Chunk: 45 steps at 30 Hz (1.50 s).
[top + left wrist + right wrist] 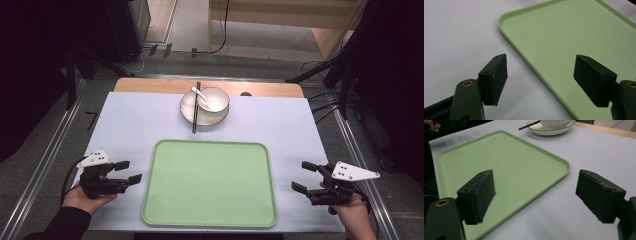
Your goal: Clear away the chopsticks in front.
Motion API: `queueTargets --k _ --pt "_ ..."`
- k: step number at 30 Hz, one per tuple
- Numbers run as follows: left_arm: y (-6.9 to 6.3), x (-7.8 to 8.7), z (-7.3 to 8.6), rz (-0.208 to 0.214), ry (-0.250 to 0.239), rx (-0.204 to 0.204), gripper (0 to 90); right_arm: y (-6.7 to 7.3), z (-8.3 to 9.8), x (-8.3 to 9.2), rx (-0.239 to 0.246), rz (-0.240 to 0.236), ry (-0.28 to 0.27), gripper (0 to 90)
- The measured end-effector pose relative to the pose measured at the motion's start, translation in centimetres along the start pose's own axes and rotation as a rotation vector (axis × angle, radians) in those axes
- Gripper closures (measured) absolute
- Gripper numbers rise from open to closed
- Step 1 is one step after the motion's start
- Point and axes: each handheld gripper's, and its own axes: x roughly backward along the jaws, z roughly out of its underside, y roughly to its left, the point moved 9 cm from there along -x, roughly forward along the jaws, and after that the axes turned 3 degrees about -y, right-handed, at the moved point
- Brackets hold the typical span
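A: Start with the green tray (209, 184). Why is it lying right there?

B: It lies flat in the middle of the near half of the surface (130, 125), squarely between the two hands, so either one can get to a rim. My guess is that it is meant to receive the crockery from the far side.

A: What does it look like?

B: Pale green, rectangular with rounded corners and a low raised lip all round. The inside is bare and smooth, with nothing lying in it.

A: And the tongs?

B: The left tongs (129, 171) hover just off the tray's left edge, released, jaws standing wide with nothing between them. In the left gripper view the tray's corner (503, 18) lies beyond the gap, untouched. The right tongs (304, 176) sit just off the right edge, also released and holding nothing; the right gripper view shows the rim (567, 167) between and beyond the jaws.

A: So both point inward at the tray?

B: Yes, one from each side, low over the surface. It reads to me as a ready stance.

A: What lies farther out?

B: Beyond the tray's far edge, well apart from it, a white plate (189, 111) carries a white bowl (218, 95) with a white spoon (202, 97) resting in it. Black chopsticks (196, 107) lie across the plate's left side, pointing back towards the tray.
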Motion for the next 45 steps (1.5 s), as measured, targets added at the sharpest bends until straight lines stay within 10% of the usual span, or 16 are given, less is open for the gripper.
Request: queueTargets --k 10,45 --pt "0.2 -1.4 -0.6 -0.027 0.106 0.064 29.0 0.0 0.1 0.0 0.001 0.0 0.006 16.6" --pt "-0.3 -6.1 -9.1 -0.028 0.175 0.071 28.8 0.1 0.1 -0.1 0.001 0.004 0.011 16.3"
